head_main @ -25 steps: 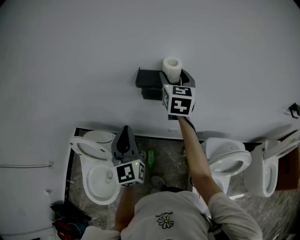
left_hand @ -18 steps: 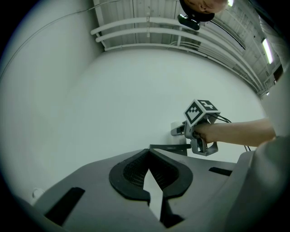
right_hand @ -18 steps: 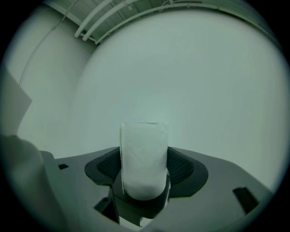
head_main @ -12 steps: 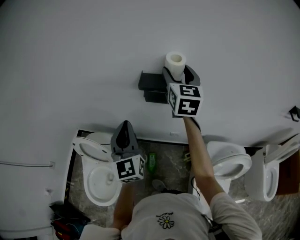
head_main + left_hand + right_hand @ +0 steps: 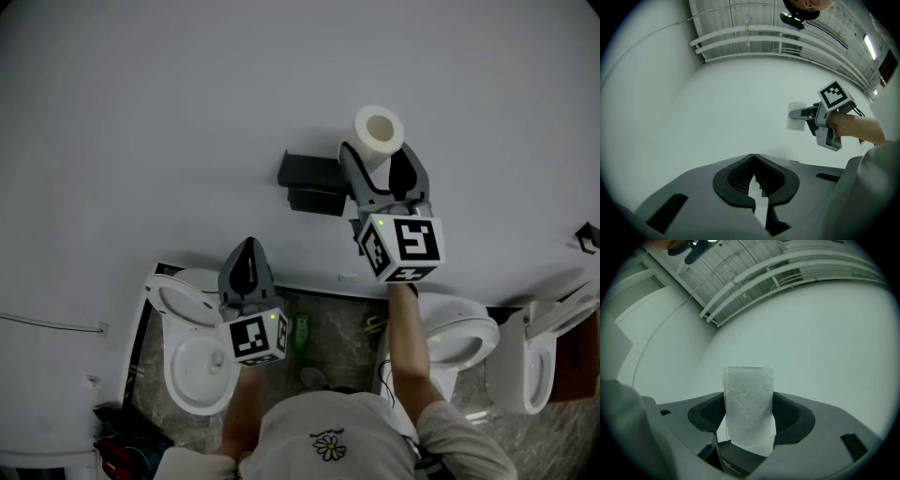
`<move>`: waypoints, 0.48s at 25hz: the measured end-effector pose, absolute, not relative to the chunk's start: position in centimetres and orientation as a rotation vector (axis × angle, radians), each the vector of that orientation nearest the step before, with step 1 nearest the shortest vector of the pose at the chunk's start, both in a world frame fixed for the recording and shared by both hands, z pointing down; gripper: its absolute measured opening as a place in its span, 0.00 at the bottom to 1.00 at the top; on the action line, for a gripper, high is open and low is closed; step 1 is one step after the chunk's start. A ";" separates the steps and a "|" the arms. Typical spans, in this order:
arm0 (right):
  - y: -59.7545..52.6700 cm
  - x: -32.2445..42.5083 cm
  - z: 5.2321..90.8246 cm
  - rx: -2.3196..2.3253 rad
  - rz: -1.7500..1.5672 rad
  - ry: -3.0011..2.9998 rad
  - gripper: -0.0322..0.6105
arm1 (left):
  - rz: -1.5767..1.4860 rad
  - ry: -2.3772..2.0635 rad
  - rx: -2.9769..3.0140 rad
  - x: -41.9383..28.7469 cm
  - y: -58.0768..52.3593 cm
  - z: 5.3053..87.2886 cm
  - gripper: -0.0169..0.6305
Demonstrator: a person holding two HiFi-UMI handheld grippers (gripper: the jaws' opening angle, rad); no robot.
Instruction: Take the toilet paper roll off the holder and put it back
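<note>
Roll (image 5: 379,129) clamped in right gripper (image 5: 380,159), black wall holder (image 5: 314,183) beside, toilets (image 5: 192,361) below

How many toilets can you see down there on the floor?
3. The left toilet is at the bottom left. The middle toilet is right of centre. The right toilet is near the right edge. The person may hide more.

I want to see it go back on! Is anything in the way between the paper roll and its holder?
Nothing visible is. The right gripper holds the toilet paper roll up and right of the dark holder, with only bare wall between them. The left gripper hangs lower, well out of the way.
</note>
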State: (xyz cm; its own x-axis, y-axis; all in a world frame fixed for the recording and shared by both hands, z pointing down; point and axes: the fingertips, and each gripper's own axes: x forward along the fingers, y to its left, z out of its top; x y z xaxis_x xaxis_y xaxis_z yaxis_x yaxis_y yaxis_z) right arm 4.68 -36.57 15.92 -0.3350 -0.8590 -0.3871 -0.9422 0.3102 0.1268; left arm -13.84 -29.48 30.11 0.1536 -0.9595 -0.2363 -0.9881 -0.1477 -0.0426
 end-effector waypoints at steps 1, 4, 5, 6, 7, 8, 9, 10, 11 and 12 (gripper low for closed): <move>-35.5 4.8 15.7 -1.624 0.515 2.314 0.52 | 0.231 1.918 -2.232 -13.8 -29.2 29.8 0.05; -32.7 5.0 15.7 -1.581 0.553 2.269 0.52 | 0.263 1.906 -2.203 -13.8 -28.2 28.4 0.05; -31.8 5.1 16.1 -1.573 0.559 2.260 0.52 | 0.281 1.898 -2.190 -13.8 -27.8 27.9 0.05; -30.9 5.1 16.6 -1.569 0.564 2.252 0.52 | 0.298 1.890 -2.178 -13.8 -27.4 27.4 0.05; -30.2 5.2 17.3 -1.567 0.565 2.245 0.52 | 0.308 1.885 -2.166 -13.8 -27.0 27.1 0.05; -29.4 5.4 18.0 -1.562 0.560 2.238 0.52 | 0.314 1.881 -2.154 -13.8 -26.6 26.8 0.05; -28.8 5.5 18.7 -1.555 0.548 2.232 0.52 | 0.317 1.877 -2.145 -13.8 -26.3 26.6 0.05; -28.2 5.7 19.5 -1.547 0.534 2.229 0.52 | 0.317 1.871 -2.138 -13.8 -26.0 26.4 0.05; -27.7 5.7 20.2 -1.542 0.525 2.233 0.52 | 0.316 1.865 -2.132 -13.7 -25.8 26.3 0.05; -27.3 5.7 21.0 -1.541 0.521 2.244 0.52 | 0.315 1.859 -2.128 -13.7 -25.6 26.2 0.05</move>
State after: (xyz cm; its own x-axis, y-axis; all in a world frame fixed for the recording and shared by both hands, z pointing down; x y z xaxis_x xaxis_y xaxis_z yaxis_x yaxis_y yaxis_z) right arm 5.69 -27.32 20.98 -0.3346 -0.8019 -0.4949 -0.9379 0.3342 0.0927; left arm -13.69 -25.59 26.22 0.1401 -0.9245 -0.3545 -0.9897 -0.1198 -0.0787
